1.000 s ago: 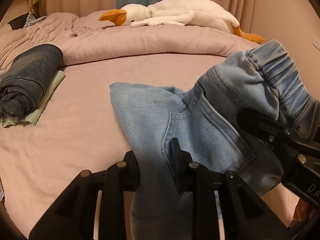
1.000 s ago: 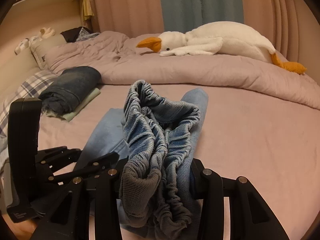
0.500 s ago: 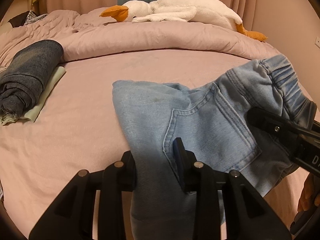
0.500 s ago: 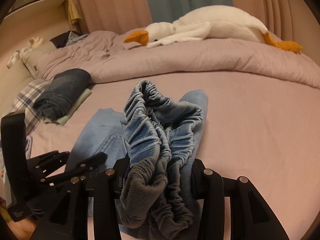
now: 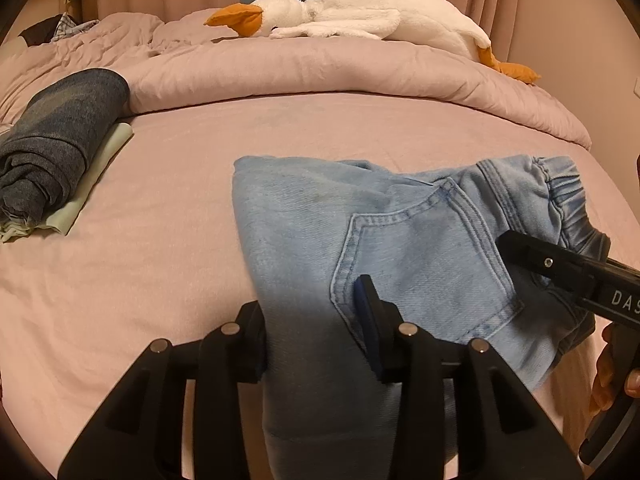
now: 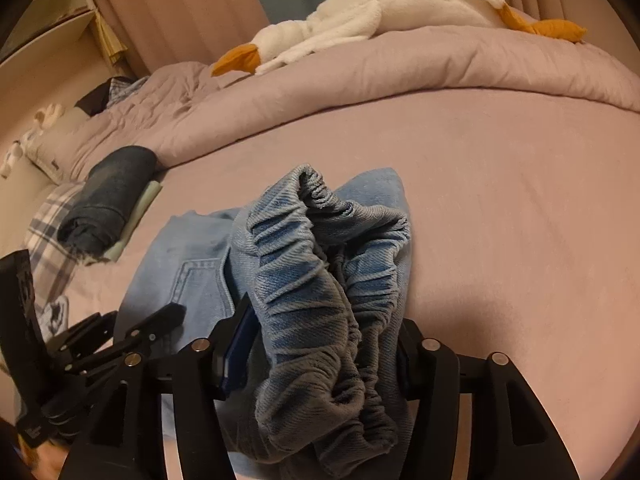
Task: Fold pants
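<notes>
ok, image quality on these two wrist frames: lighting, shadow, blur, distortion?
Left wrist: warm dim light, strong fisheye bend with dark corner vignette, sharp overall, the left hand-held gripper shadowing the light blue pants near the lens. Right wrist: same warm cast, horizon tilted, the bunched waistband darkening close to the lens, the white goose plush slightly soft.

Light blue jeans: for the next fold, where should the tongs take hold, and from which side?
Probably the bunched elastic waistband of the light blue jeans with the right tongs, coming from the near bed edge. That thick gathered ridge stands up clear of the sheet, while the flat leg panel offers little to pinch.
</notes>
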A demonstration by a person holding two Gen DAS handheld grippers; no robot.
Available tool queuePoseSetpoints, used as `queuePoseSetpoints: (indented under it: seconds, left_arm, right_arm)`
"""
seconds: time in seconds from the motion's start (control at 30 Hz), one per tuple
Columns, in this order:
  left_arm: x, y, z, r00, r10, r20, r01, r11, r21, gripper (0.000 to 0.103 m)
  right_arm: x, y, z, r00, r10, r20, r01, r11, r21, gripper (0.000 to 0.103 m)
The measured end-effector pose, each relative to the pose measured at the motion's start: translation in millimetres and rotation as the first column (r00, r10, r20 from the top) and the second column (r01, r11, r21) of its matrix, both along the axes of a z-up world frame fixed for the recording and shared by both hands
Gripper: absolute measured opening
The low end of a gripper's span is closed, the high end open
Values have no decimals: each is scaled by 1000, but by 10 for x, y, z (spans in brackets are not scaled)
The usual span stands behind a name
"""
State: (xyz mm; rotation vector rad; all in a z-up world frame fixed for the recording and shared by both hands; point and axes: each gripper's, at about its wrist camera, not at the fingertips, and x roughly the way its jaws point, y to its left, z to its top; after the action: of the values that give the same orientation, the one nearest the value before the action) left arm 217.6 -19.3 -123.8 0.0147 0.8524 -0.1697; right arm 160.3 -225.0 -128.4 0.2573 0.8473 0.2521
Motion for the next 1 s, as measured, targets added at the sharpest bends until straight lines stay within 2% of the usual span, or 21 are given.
queuePoseSetpoints:
  seconds: [0.07, 0.2, 0.4, 0.47, 0.53, 0.7, 1.0]
  left_arm:
    - [-4, -2, -4, 1000, 1, 1, -1, 1000, 4, 41]
    - [5, 42, -19, 1000, 16, 0, -16, 1000, 6, 52]
    - [1, 73, -31, 1000, 18, -5, -18, 1000, -7, 55]
    - [0, 77, -31, 1000, 21, -6, -21, 1000, -5, 58]
    - [-3, 85, -38, 1000, 28, -5, -28, 1000, 0, 65]
    - [-5, 126, -52, 999, 33, -9, -33, 999, -8, 69]
    - [-9, 224, -82, 998, 64, -20, -64, 998, -11, 89]
  right_arm:
    - [17, -17, -16, 1000, -3, -8, 3, 1000, 5, 59]
    - [40, -54, -42, 1000, -8, -23, 9, 1000, 21, 62]
    - [48, -120, -89, 999, -21, -46, 24, 998, 62, 65]
    - [50, -130, -97, 998, -23, -51, 27, 997, 70, 66]
    - [56, -152, -108, 998, -24, -58, 29, 996, 83, 66]
    - [61, -174, -119, 997, -26, -70, 33, 994, 102, 66]
    - [70, -192, -91, 995, -27, -94, 37, 994, 99, 66]
